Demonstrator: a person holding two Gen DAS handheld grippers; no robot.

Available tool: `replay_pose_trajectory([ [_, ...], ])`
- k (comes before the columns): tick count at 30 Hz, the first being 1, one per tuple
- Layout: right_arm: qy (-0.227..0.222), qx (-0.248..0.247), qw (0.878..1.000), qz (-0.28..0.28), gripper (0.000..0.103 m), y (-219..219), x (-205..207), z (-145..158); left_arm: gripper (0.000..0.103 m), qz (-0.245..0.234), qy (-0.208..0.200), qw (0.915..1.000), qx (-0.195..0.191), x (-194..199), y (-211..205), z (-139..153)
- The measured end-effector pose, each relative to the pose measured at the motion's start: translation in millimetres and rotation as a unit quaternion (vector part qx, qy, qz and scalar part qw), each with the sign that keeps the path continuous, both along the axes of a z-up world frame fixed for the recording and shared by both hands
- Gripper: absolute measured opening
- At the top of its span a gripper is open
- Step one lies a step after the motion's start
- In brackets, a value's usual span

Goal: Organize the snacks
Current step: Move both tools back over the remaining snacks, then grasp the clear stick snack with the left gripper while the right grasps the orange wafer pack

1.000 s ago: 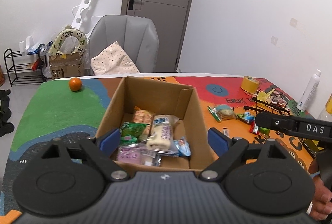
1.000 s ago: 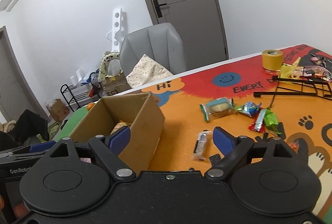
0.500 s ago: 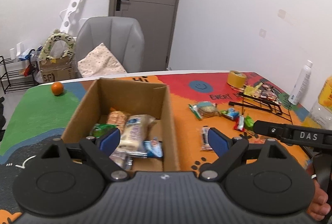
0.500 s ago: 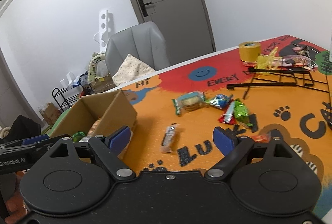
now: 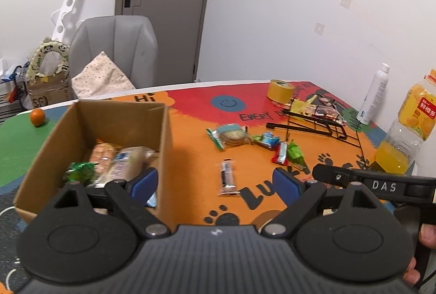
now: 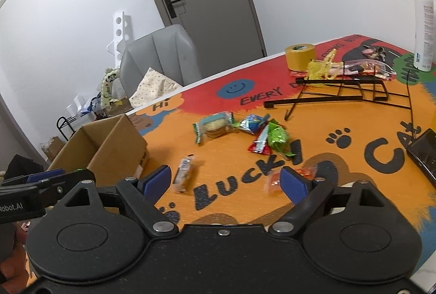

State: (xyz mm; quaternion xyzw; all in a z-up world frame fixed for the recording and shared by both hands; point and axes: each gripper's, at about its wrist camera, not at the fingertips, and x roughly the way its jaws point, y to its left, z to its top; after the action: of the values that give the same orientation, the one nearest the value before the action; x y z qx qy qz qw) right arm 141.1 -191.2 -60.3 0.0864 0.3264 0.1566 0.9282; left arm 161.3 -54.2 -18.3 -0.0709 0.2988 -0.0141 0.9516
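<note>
An open cardboard box [image 5: 160,136] [image 6: 117,141] on the colourful table mat holds several wrapped snacks [image 5: 120,163]. Loose snacks lie to its right: a clear-wrapped bar [image 5: 227,177] [image 6: 184,173], a biscuit pack [image 5: 230,134] [image 6: 215,126], a blue packet [image 5: 268,140] [image 6: 252,123], a red stick [image 6: 260,143], a green packet [image 5: 294,152] [image 6: 278,137] and an orange sweet [image 6: 273,182]. My left gripper [image 5: 215,185] hovers open over the box's right wall with the bar ahead. Empty and open, my right gripper [image 6: 226,181] hangs over the mat, just short of the bar and the orange sweet.
A black wire rack [image 6: 340,92] [image 5: 308,125], a tape roll [image 6: 299,57] [image 5: 280,89], a white spray bottle [image 6: 423,27] [image 5: 373,95], a juice bottle [image 5: 406,128] and a phone [image 6: 425,155] fill the right side. An orange [image 5: 37,117] lies far left. A grey chair [image 5: 114,51] stands behind.
Both grippers have swung to the right, away from the box and toward the loose snacks. Their jaws stay as wide apart as before, with nothing held.
</note>
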Motion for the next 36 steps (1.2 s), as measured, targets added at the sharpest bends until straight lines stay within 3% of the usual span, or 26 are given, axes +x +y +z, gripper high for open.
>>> replay_pose_trajectory([
  [6,0.013,0.007,1.0,-0.008,0.077,-15,7,-14,0.087,-0.02,0.005,0.9998,0.0,12,-18,-7],
  [8,0.019,0.013,1.0,-0.012,0.07,-19,11,-20,0.085,-0.025,0.006,0.9996,0.006,17,-24,-11],
  [11,0.024,0.02,0.999,-0.017,0.066,-25,16,-29,0.077,-0.029,0.017,0.9994,0.004,26,-29,-19],
  [13,0.029,0.022,0.999,-0.018,0.066,-28,20,-36,0.072,-0.03,0.022,0.9993,0.002,32,-30,-26],
  [24,0.048,0.008,0.998,-0.034,0.067,-38,45,-63,0.067,-0.032,0.057,0.9979,-0.001,74,-41,-63],
  [29,0.052,-0.002,0.998,-0.031,0.073,-31,55,-70,0.066,-0.024,0.067,0.9974,-0.003,91,-40,-77],
  [36,0.032,-0.063,0.997,-0.032,0.075,-10,60,-73,0.06,-0.01,0.077,0.997,0.002,110,-35,-95],
])
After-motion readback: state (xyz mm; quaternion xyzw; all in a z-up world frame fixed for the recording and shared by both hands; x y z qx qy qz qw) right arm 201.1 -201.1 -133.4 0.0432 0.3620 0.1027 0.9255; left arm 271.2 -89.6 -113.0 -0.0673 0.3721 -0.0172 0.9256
